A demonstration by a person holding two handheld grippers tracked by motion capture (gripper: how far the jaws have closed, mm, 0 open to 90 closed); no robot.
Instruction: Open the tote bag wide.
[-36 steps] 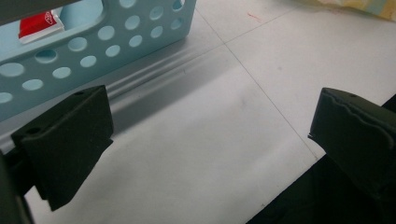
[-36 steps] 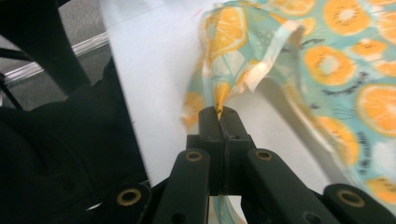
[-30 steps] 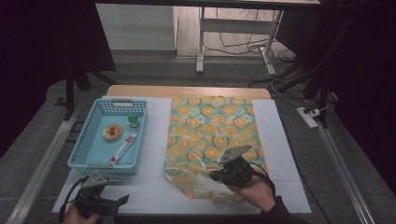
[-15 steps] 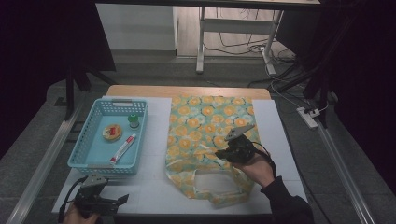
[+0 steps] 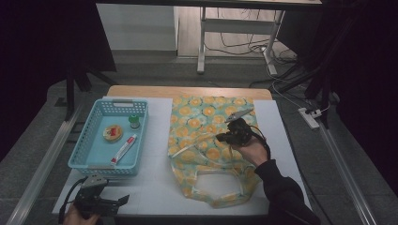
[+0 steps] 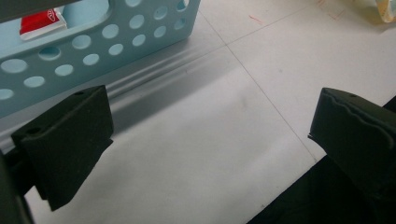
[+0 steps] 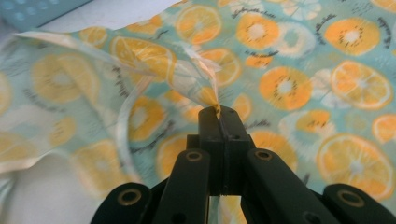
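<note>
Right tongs pinch the clear handle strip of an orange-slice-patterned plastic bag; left tongs gape wide above the white worktop.

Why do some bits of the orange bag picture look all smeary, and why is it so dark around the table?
Right gripper view: the bag is smeared at the left edge, sharper near the right gripper pinching it. High view: light falls on the table; the room around is dark. Left gripper view: the basket casts a soft shadow.
</note>
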